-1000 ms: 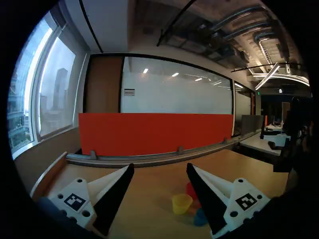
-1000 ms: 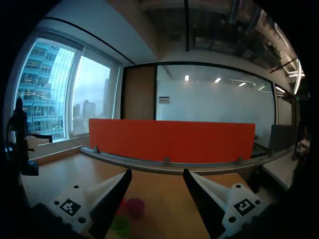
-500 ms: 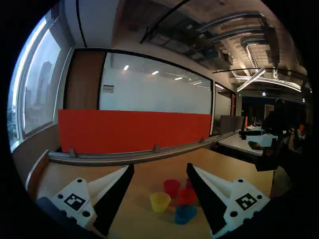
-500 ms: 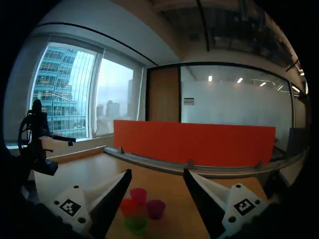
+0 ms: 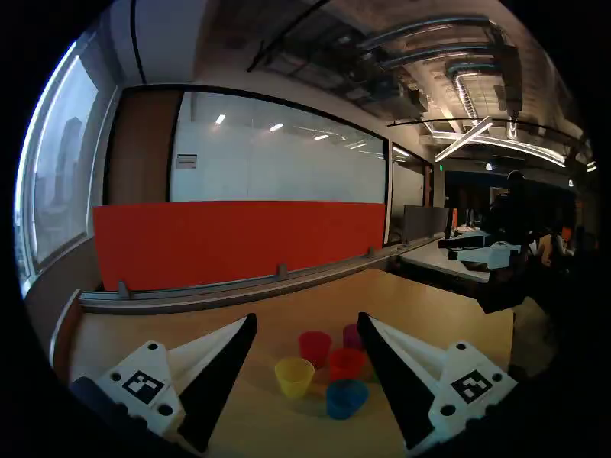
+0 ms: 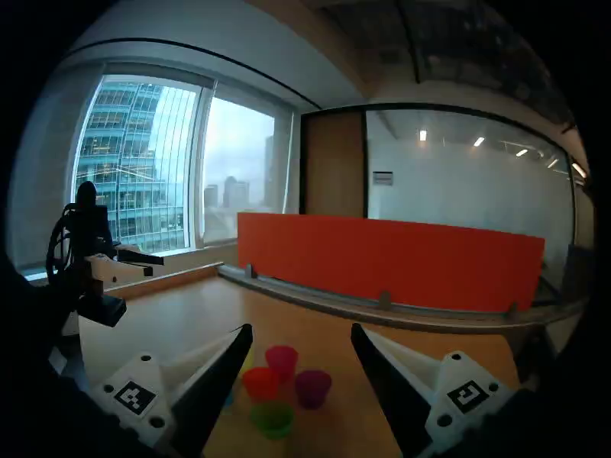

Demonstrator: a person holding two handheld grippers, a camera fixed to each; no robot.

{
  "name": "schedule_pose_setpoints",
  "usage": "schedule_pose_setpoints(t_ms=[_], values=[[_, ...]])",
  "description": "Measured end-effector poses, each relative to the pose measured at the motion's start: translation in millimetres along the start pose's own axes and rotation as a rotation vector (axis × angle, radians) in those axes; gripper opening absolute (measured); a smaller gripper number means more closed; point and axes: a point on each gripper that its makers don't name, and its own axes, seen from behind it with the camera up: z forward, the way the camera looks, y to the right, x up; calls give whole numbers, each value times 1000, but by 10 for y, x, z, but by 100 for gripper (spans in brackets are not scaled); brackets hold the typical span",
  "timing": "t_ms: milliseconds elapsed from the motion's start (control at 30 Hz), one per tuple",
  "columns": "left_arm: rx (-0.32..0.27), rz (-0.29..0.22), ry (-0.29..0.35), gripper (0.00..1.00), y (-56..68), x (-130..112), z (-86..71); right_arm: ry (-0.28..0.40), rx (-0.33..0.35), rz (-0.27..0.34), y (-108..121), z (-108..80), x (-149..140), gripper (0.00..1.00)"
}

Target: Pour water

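As left gripper [image 5: 305, 316] and right gripper [image 6: 300, 327] gape, cups [image 5: 346, 362] ahead, between fingers [image 5: 221, 366]

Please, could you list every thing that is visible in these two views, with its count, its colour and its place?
cups: six, close together on the table, ahead of both grippers: yellow cup, pink cup, purple cup, red cup, blue cup, green cup.
table: one, light wood, under the cups.
divider panel: one, orange, along the table's far edge.
glass wall: one, whitish, behind the panel.
windows: pale glass, on the side wall.
left gripper: one, white with black fingers, open, empty, above the table.
right gripper: one, white with black fingers, open, empty, above the table.
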Motion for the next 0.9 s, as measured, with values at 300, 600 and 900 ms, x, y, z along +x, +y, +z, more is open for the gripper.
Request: schedule_pose_setpoints(t_ms=[300,600,900], values=[[-27,11,-32,98,18,-110,81,-30,25,5,-26,39,-77,100],[-47,28,-76,98,62,-281,142,-81,68,-6,-125,56,-254,100],[-69,34,-127,98,107,-511,210,-123,92,-12,-148,69,-406,100]])
